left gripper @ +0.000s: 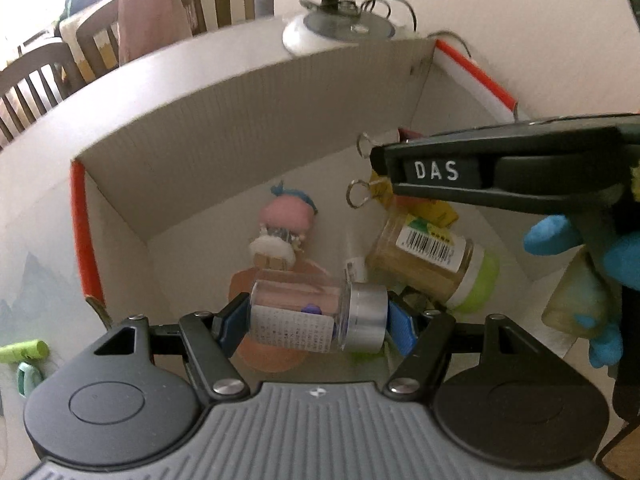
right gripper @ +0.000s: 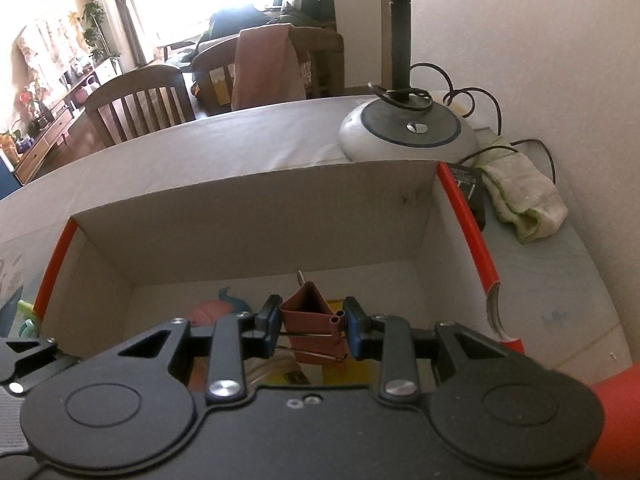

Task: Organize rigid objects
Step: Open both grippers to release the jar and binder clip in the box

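Both jaws clamped: jar (left gripper: 316, 316), binder clip (right gripper: 312, 330)

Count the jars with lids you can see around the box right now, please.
2. A clear jar with a silver lid lies sideways between the left gripper fingers. A green-lidded spice jar lies on its side on the box floor. The grippers may hide others.

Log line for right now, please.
left gripper: shut on clear bottle | right gripper: shut on red binder clip | both over cardboard box
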Motion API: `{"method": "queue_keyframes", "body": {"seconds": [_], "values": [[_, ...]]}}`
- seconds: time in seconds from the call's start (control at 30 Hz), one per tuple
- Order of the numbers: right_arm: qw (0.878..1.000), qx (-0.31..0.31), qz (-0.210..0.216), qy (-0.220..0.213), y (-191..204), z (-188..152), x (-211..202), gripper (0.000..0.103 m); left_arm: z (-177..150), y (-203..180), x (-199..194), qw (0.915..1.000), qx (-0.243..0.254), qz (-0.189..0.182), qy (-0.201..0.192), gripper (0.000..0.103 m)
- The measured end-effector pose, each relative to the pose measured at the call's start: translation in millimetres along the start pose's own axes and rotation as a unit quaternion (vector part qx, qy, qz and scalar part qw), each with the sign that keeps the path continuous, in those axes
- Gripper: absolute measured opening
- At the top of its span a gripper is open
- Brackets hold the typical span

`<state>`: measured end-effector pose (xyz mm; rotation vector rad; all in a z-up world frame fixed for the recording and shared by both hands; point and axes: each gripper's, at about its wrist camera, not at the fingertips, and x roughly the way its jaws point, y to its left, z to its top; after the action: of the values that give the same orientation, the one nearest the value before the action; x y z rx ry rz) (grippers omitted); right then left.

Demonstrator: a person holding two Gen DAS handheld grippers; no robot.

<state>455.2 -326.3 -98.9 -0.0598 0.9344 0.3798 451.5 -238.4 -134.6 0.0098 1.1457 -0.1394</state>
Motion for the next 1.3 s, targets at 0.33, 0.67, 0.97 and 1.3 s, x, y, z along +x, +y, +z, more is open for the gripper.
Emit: {"method": "queue_keyframes", "body": {"seconds": [0.33, 0.67, 0.97, 1.3], "values": [[1.000, 0.006, 0.009, 0.008, -2, -2, -2, 0.037, 1, 1, 4, 0.9997, -0.002, -0.010, 0.024, 0.069], [1.000, 0.008, 0.011, 0.008, 1, -10, -18, 0.044, -3, -2, -6, 0.9998, 0.012, -0.014, 0.005, 0.072], [1.000, 0.000, 0.014, 0.003, 9, -19, -43, 0.048, -12, 0, -24, 0.9989, 0.008, -0.038, -0.027, 0.072], [1.000, 0.002, 0.024, -0.015, 26, -29, -79, 0.050, -26, 10, -62, 0.9960, 0.010, -0.049, -0.074, 0.073]]}}
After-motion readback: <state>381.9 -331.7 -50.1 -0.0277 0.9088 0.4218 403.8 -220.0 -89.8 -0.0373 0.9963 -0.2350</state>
